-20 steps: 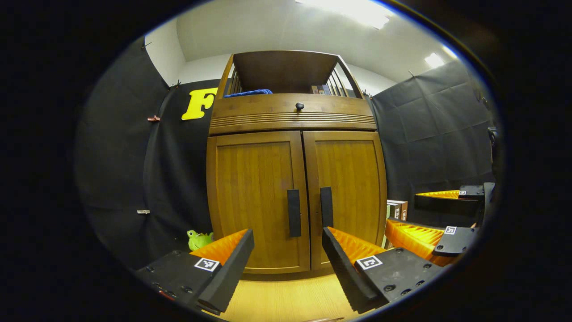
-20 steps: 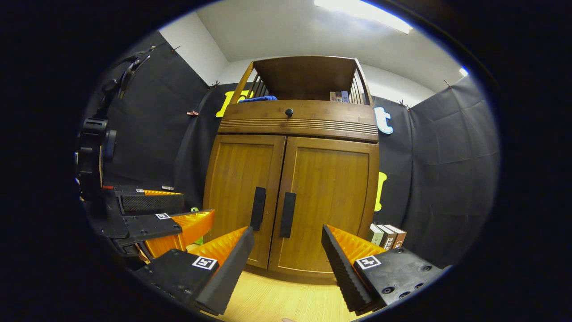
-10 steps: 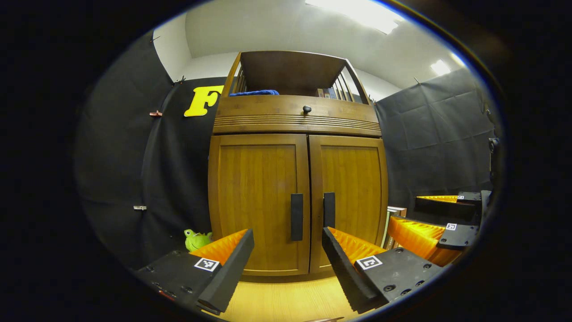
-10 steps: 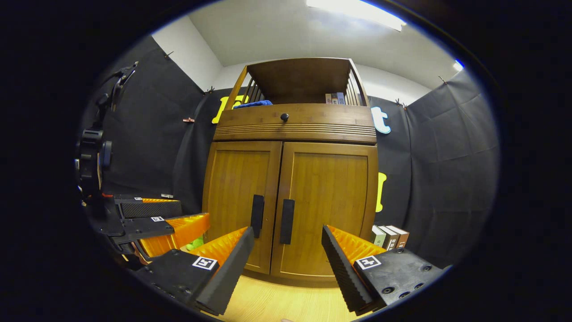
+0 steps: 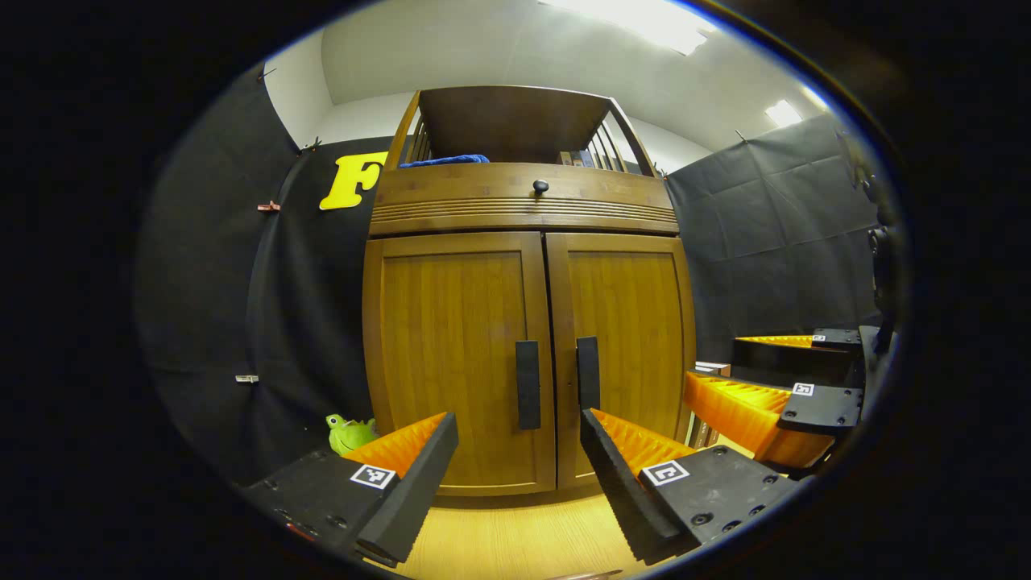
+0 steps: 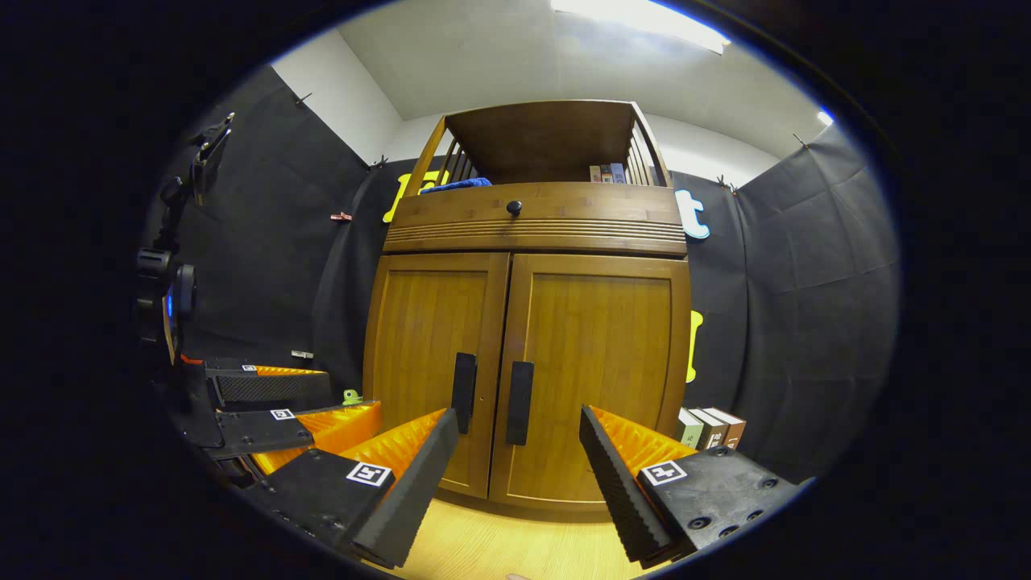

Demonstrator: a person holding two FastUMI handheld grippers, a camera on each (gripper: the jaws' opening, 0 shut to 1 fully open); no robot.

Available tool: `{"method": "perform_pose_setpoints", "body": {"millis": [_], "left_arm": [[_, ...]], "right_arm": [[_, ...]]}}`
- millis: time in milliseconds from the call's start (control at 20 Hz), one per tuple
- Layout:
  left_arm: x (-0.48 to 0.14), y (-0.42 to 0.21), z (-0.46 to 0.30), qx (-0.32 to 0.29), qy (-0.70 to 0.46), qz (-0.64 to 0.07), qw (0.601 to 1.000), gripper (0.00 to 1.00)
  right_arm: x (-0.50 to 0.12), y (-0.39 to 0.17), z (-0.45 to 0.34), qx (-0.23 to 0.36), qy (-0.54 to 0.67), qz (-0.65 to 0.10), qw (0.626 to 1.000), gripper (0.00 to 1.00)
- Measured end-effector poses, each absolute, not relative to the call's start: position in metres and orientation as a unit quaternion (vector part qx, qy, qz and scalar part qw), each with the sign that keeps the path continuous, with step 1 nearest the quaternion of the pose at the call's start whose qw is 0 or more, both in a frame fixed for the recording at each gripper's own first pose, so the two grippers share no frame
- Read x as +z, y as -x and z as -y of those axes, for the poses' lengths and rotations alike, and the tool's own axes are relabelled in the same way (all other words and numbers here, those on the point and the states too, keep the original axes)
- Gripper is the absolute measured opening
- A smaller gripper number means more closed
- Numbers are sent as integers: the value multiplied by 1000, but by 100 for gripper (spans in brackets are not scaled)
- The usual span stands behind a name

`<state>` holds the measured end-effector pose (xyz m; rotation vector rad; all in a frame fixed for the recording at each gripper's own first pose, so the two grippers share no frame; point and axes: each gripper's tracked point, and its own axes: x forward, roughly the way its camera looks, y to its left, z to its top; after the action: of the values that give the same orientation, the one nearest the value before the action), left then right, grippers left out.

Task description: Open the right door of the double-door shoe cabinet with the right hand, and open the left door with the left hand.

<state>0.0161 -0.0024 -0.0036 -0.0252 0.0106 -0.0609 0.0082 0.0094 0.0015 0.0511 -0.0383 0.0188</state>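
Left gripper view: the shoe cabinet [image 5: 527, 322] is seen straight ahead, standing on a light wooden floor [image 5: 523, 540]. Both doors are shut. The left door [image 5: 459, 362] and the right door [image 5: 628, 346] meet in the middle, and a dark handle is fixed on each one, the left handle [image 5: 527, 384] just beside the right handle [image 5: 588, 373]. The left gripper [image 5: 519, 475] is held in front of the doors but apart from them. Its jaws are spread wide and nothing is held in them. The right gripper [image 5: 761, 374] is seen off to the side, with its jaws wide apart and nothing between them.

A small round knob [image 5: 540, 187] is seen on the drawer front above the doors. A blue cloth [image 5: 443, 161] is laid on the top shelf. A green toy frog [image 5: 348, 432] is placed on the floor by the cabinet's left side.

In the right gripper view, some books [image 6: 709, 427] are stood on the floor by the cabinet's right side, and the right gripper's own jaws are seen spread wide in front of the shut doors.
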Motion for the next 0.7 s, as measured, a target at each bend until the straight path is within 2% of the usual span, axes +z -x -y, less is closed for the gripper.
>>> {"method": "perform_pose_setpoints", "body": {"millis": [150, 200, 300, 350, 700], "left_arm": [[-4, -15, 3, -37, 7, -5, 999, 98], [-4, -16, 4, -38, 5, -5, 999, 95], [-7, -15, 6, -41, 3, -9, 999, 98], [-8, -14, 7, -43, 3, -11, 999, 95], [-10, -4, 1, -35, 5, -14, 999, 95]], "right_arm": [[0, -12, -13, 15, -36, 18, 999, 96], [1, -13, -14, 15, -41, 18, 999, 96], [5, -22, -17, 15, -48, 23, 998, 96], [7, -24, -18, 15, -51, 26, 998, 96], [3, -42, -23, 24, -59, 23, 998, 96]]}}
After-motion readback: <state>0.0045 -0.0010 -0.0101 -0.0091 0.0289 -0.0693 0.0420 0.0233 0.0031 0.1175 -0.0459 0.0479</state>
